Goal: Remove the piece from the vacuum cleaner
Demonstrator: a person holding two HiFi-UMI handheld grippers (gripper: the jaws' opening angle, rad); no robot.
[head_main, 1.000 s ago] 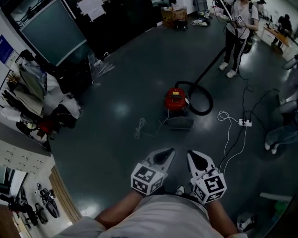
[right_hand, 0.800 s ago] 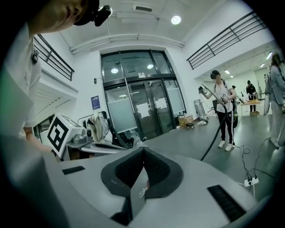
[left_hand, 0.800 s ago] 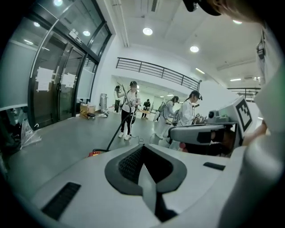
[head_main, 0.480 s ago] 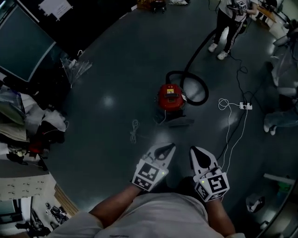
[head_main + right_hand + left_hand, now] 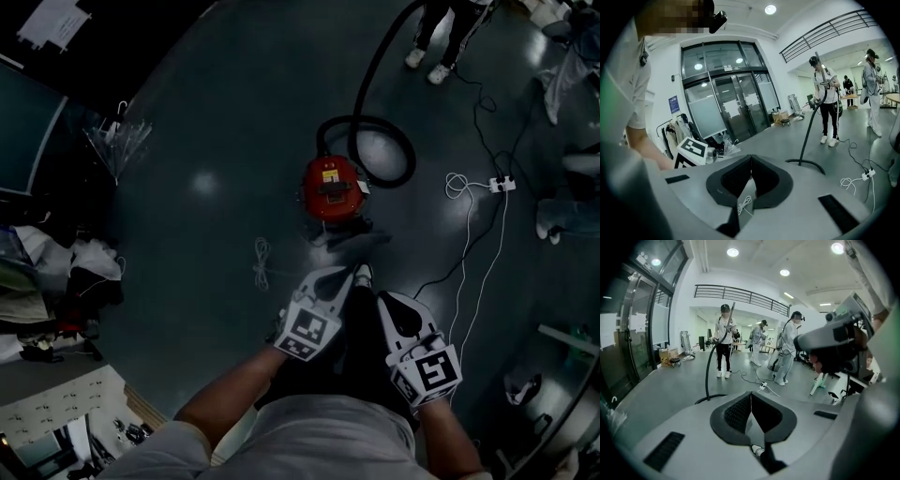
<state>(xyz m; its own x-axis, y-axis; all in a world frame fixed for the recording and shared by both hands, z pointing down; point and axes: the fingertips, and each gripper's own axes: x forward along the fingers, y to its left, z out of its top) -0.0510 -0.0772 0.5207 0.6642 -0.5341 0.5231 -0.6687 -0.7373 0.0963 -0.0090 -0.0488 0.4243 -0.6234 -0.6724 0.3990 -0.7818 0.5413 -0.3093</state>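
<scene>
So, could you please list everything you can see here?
Round red vacuum cleaner canister: one, red, floor centre.
Black flexible hose: one, black, looped behind the canister.
Flat grey nozzle-like piece: one, grey, nearer side of canister.
Thin white coiled cord: one, white, floor left of canister.
White plastic power strip: one, white, floor right.
Standing person's white shoes: two, white, top.
Left tongs: one, grey-white, shut, empty.
Right tongs: one, grey-white, shut, empty.

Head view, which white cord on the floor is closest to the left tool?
The small bundled cord left of the vacuum; the other white cord runs from the power strip at far right.
</scene>
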